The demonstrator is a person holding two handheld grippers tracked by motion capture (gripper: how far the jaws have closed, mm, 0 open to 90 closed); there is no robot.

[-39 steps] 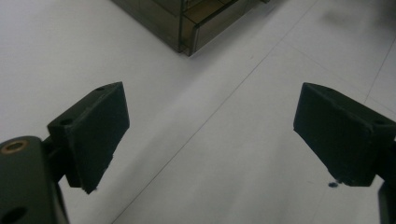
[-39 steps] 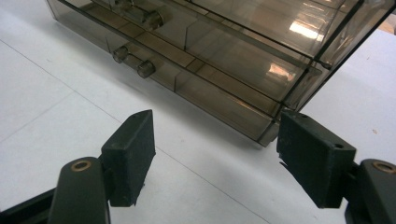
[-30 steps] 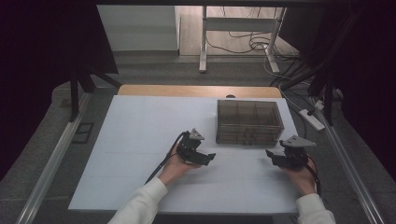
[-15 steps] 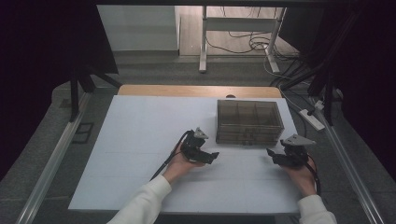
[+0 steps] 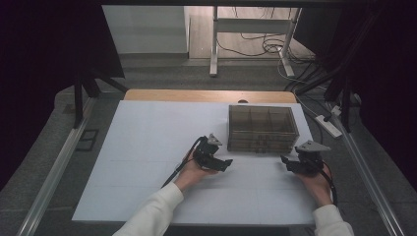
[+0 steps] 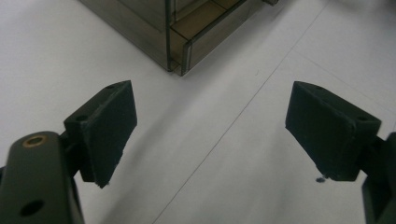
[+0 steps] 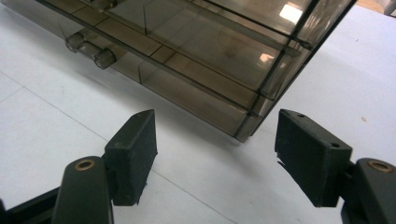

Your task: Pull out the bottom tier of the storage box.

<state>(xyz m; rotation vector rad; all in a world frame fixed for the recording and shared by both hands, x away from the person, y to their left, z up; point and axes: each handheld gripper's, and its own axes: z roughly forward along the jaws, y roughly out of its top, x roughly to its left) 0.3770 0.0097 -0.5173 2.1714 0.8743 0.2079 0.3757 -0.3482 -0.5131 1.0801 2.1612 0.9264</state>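
Note:
A smoky transparent drawer box (image 5: 263, 129) stands on the white table top (image 5: 147, 157), right of centre. My left gripper (image 5: 227, 165) hovers just off the box's near left corner, held in a hand with a white sleeve. In the left gripper view its jaws stand wide apart over bare table (image 6: 210, 126), with the box corner (image 6: 187, 28) ahead. My right gripper (image 5: 285, 161) sits off the near right corner. In the right gripper view it is open (image 7: 215, 149), facing the box's corner (image 7: 210, 46). A drawer handle (image 7: 91, 49) shows to the left.
A wooden strip (image 5: 206, 96) borders the table's far edge. A white power strip (image 5: 328, 125) and cables lie on the floor to the right. Metal rails (image 5: 54, 167) run along both sides. Bare white surface stretches left of the box.
My left gripper has edged slightly right, toward the box's near left corner. The right gripper has stayed about where it was.

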